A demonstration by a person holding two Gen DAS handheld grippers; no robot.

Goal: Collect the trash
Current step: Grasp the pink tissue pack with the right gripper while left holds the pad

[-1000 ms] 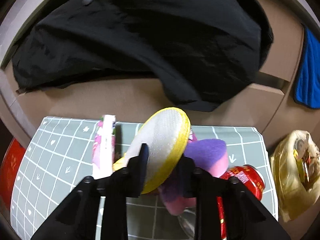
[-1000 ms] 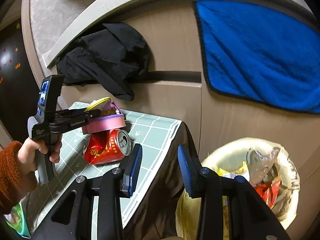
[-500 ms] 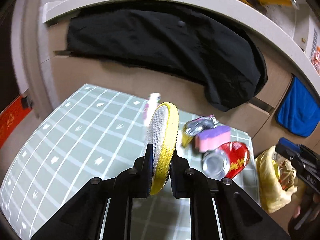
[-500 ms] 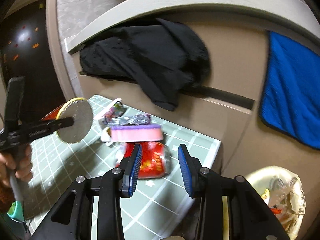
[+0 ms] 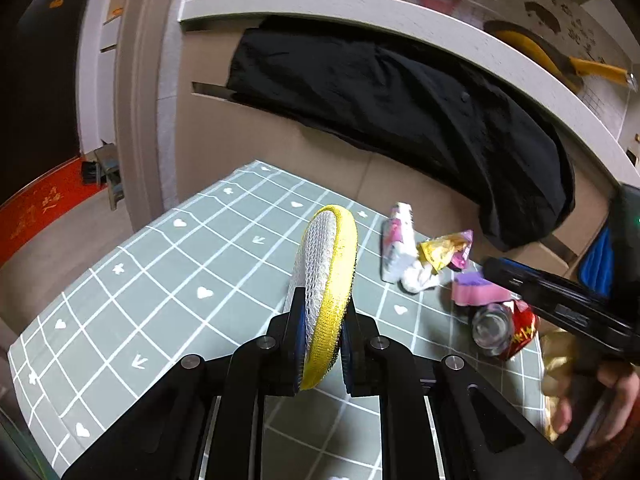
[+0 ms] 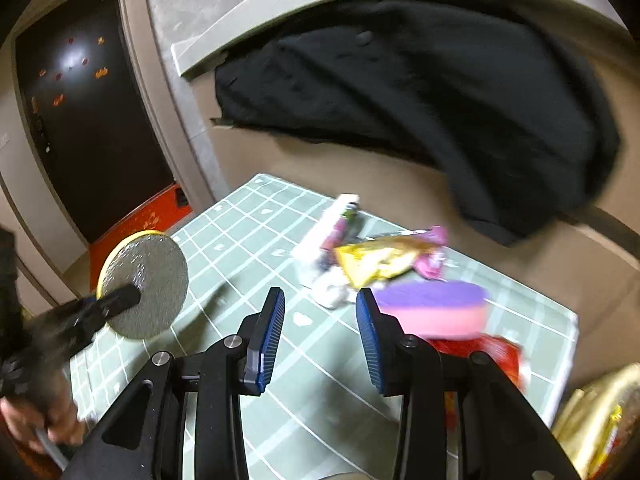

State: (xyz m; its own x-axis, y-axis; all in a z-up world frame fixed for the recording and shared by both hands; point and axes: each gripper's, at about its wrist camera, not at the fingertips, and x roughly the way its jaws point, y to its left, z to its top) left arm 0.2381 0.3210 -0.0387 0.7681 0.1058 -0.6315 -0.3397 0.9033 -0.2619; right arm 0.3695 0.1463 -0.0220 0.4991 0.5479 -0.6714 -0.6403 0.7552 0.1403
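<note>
Left hand-held gripper (image 5: pixel 320 344) clamped on round yellow-rimmed scrub pad (image 5: pixel 326 276), pad upright on edge between the pads, lifted clear above the green checked surface (image 5: pixel 132 300). Right hand-held gripper (image 6: pixel 320 336) partly open, nothing between the jaws, hovering over the trash cluster at the far right of the surface. Risks: pad pinched only near its lower rim, so likely to pivot or slip out on a fast swing; pad is not obviously trash, so wrong-item drop into the bag possible; right jaws may catch the pink-purple sponge (image 6: pixel 434 308) instead of a wrapper, since sponge lies on the red can (image 5: pixel 506 328) and just beside the wrappers; can on its side near the surface edge, could roll off if nudged; the two hand-held grippers near each other, collision possible. Count: 1 scrub pad, 1 sponge, 1 red can, 1 yellow-purple wrapper (image 6: pixel 384 260), 1 white-pink packet (image 5: pixel 396 240), 1 crumpled white scrap (image 6: pixel 330 292), 1 lined trash bin (image 6: pixel 600 424) at lower right, partly seen, 1 black garment (image 5: pixel 400 92).
</note>
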